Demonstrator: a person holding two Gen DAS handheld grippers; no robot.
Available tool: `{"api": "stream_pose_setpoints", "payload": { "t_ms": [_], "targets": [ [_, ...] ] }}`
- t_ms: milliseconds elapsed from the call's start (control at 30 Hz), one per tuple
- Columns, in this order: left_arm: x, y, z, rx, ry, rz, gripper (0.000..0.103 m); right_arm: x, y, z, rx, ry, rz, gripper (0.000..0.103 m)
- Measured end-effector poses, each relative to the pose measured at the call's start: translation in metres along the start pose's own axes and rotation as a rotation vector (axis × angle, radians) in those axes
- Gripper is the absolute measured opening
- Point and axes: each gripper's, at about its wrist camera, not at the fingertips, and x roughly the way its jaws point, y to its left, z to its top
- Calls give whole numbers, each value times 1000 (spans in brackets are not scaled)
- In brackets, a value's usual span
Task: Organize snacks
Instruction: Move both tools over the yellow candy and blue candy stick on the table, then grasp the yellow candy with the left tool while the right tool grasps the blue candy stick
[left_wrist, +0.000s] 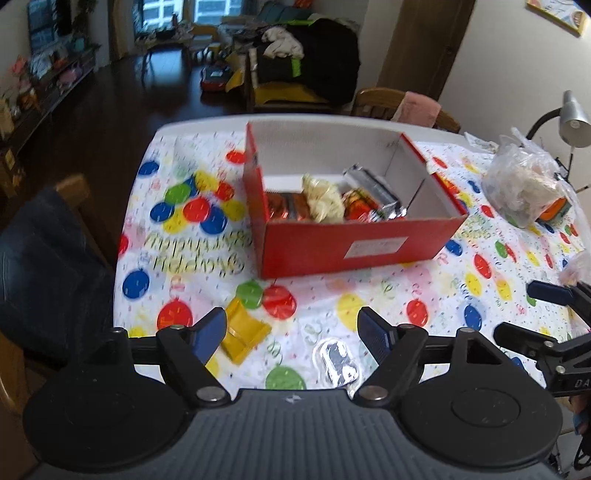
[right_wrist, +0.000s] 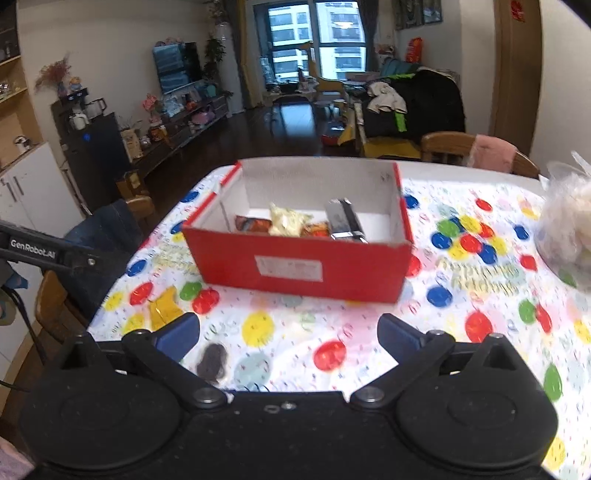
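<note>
1. Now both my claws, left claw (left_wrist: 291, 332) and right claw (right_wrist: 288, 334), hang spread and empty over the desk (left_wrist: 369, 291).
2. Yellow snack (left_wrist: 243, 334) touches my left claw's left finger; silver packet (left_wrist: 336, 363) lies between.
3. Closing crooked might flick either away from the red box (left_wrist: 354, 247) ahead.

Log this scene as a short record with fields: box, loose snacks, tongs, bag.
box: red box, open top, several wrapped snacks inside
loose snacks: yellow packet and silver packet on the tablecloth, in front of the box
left tongs: open, empty
right tongs: open, empty
bag: clear plastic bag, right of the box
</note>
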Motion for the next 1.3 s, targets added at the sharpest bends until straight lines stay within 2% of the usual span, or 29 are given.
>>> {"api": "stream_pose_setpoints", "payload": {
  "t_ms": [200,433,767,967,1033,1167,1300],
  "targets": [
    [19,18,-9,-94,64,10,78,6,-10,-19,55,38,-37,103],
    [52,42,-4,-224,130,49,78,17,-28,-38,122,107,-94,103],
    [108,82,-8,-494,269,58,78,23,-60,-62,241,197,-147,98],
    [128,89,-2,-494,281,124,78,28,-75,-69,284,250,-188,95],
    [132,91,-2,-503,285,131,78,31,-83,-73,319,272,-211,91],
    [140,88,-1,-492,291,143,77,35,-94,-79,407,293,-202,85],
    [143,84,3,-471,283,165,77,47,-81,-77,370,313,-208,77]
  ]
}}
